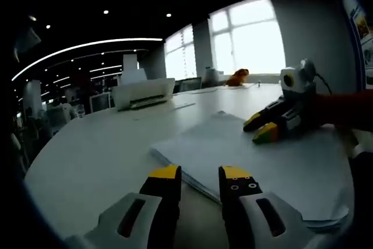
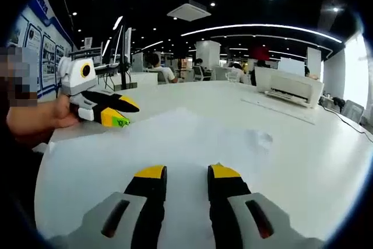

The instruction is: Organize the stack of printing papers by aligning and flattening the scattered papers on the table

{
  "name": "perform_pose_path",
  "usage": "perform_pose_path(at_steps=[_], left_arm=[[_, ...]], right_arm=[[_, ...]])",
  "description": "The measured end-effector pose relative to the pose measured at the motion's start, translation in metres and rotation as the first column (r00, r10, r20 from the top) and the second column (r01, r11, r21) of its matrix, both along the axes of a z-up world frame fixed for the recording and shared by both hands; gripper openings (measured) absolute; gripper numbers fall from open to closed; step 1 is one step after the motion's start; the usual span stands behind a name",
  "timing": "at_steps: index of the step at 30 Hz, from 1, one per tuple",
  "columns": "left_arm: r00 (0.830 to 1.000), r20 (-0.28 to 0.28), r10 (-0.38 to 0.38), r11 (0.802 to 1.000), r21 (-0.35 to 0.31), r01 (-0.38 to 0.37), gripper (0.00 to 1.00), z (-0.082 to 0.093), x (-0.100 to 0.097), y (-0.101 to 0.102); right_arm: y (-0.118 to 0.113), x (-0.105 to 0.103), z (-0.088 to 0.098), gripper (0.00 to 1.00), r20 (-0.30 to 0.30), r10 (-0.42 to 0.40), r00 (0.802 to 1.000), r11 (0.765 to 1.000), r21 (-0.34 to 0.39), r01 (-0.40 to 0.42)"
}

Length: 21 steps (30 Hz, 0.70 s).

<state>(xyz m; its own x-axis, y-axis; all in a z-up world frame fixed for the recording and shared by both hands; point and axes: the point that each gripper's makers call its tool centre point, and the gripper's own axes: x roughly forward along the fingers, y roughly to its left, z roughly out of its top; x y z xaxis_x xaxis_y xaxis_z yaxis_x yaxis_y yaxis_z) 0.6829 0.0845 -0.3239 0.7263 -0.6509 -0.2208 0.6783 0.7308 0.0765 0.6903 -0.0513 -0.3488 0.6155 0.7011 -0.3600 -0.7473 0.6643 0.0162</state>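
A stack of white printing papers (image 1: 262, 164) lies on the white table (image 1: 87, 150), its sheets slightly fanned at the near edge. My left gripper (image 1: 201, 173) hovers open at the stack's near corner, with nothing between its yellow tips. My right gripper (image 1: 259, 129) reaches in from the right over the stack's far side, jaws slightly apart and empty. In the right gripper view, my right gripper (image 2: 186, 172) is open low above the papers (image 2: 198, 138). The left gripper (image 2: 123, 113) is at the left, held by a hand (image 2: 35, 121).
A white printer (image 1: 143, 93) (image 2: 288, 87) stands farther back on the table, with loose sheets lying beside it. An orange object (image 1: 238, 77) sits by the bright windows. Several people (image 2: 160, 71) sit at desks in the background. A cable (image 2: 349, 122) runs along the table's right.
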Motion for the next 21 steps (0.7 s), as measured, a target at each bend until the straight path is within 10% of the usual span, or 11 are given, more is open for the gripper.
perform_pose_path(at_steps=[10,21], left_arm=[[0.998,0.055,0.025,0.999,-0.033,-0.024,0.33,0.016,-0.001,0.012],[1.000,-0.029,0.006,1.000,0.021,-0.005,0.50,0.019,-0.022,0.026]], right_arm=[[-0.005,-0.014,0.025,0.33,0.058,-0.002,0.998,0.999,0.041,0.000],[-0.017,-0.035,0.047,0.40,0.051,-0.082,0.995,0.996,0.032,0.081]])
